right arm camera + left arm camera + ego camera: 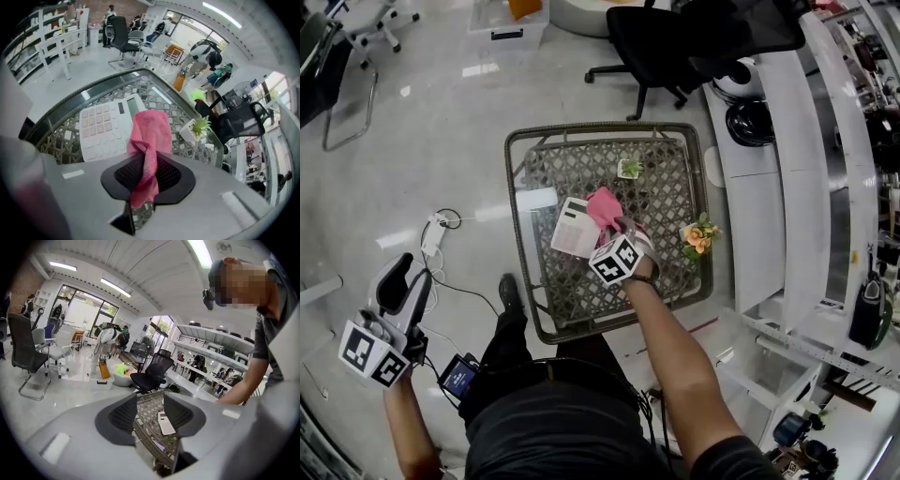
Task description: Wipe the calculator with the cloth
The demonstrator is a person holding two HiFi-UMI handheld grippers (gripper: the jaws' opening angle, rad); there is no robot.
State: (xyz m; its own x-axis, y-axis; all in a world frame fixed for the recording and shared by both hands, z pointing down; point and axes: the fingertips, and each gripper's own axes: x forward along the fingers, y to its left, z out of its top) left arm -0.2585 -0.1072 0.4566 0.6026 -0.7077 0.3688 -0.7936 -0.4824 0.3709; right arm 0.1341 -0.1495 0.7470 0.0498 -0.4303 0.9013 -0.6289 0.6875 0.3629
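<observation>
1. Calculator (575, 228): white, lies flat on the table (517, 216), left of centre. Long axis runs approx. near-to-far from the person, skewed a little. Display end points to the far edge, keys toward the person. In the right gripper view the calculator (101, 126) shows key rows up, display strip at its far end.
2. Cloth (603, 206): pink, bunched, at the calc.'s far right corner and overlapping that edge. Can't tell whether it presses on the case. In the right gripper view the cloth (150, 136) is twisted into a rope at the pads and fans out beyond them.
3. Right claw (149, 176): clamped on the cloth, which fills the gap between the pads. In the head view the right claw (617, 228) points steeply down over the table, just right of the calc.
4. Left claw (150, 413): jaws apart, nothing in the gap. The left claw (398, 281) is held well off the table's left side, over the floor.
5. Surroundings: lattice table w/ glass top; small potted plant (630, 168) near the far edge; orange flowers (698, 236) at the right edge; black office chair (675, 47) beyond.
</observation>
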